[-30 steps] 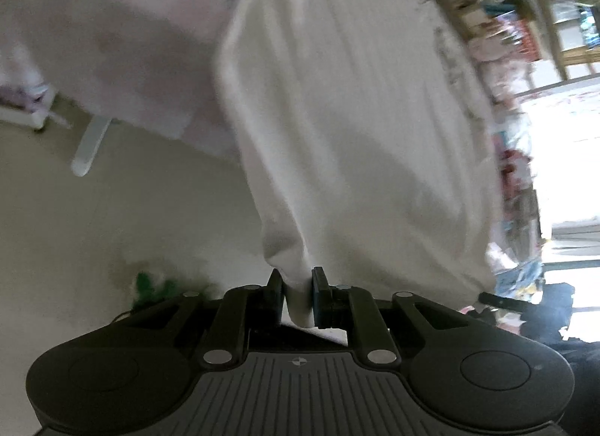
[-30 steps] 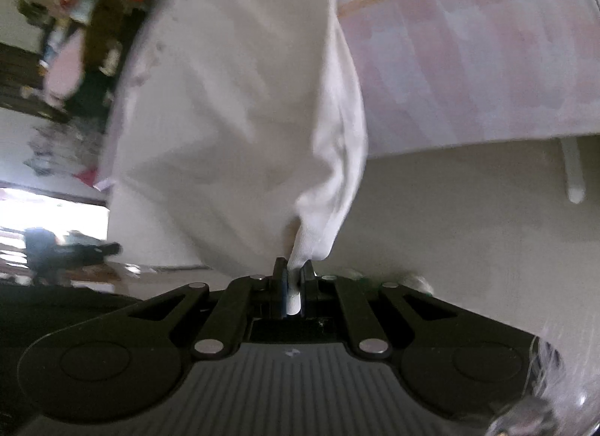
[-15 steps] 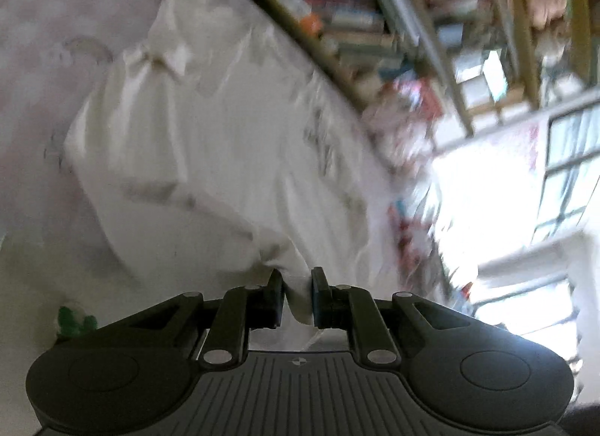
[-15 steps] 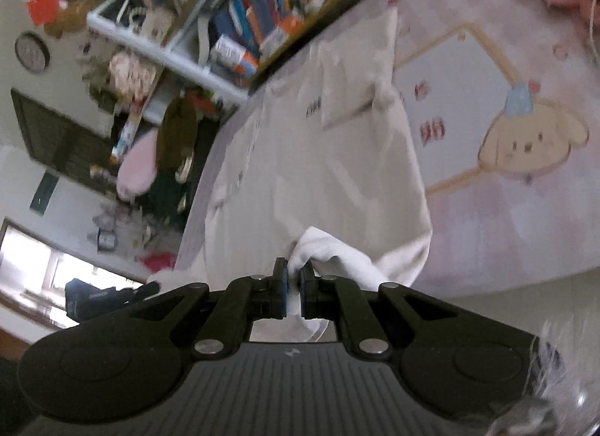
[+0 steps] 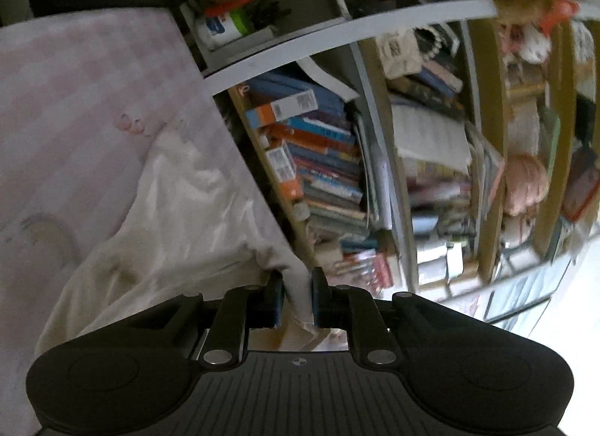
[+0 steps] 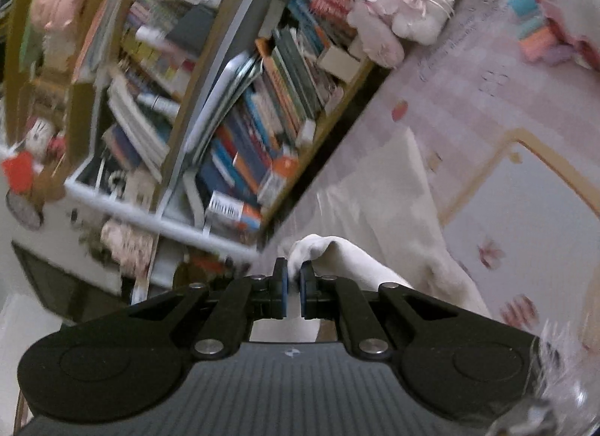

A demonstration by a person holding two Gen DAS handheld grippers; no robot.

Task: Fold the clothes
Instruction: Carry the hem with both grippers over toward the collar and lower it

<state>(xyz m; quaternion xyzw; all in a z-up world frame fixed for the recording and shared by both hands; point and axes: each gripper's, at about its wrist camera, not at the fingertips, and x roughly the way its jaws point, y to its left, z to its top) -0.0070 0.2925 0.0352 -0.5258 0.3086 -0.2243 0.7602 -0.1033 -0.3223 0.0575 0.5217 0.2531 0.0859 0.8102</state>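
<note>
A white garment [image 5: 180, 218] lies spread over a pink patterned cloth [image 5: 75, 106] on a table. My left gripper [image 5: 296, 286] is shut on one edge of the garment, and the fabric bunches between its fingers. In the right wrist view the same white garment [image 6: 393, 218] trails away over the pink cloth [image 6: 487, 98]. My right gripper [image 6: 293, 274] is shut on another bunched edge of it. Both grippers are low and point towards the far side of the table.
A crowded bookshelf [image 5: 337, 158] stands just behind the table's far edge and also shows in the right wrist view [image 6: 243, 117]. Plush toys [image 6: 405, 5] and small boxes [image 6: 532, 31] sit on the cloth at the far right.
Both grippers have swung up and forward over the table with the garment. It hung below the table edge a second ago and now lies across the cloth.
</note>
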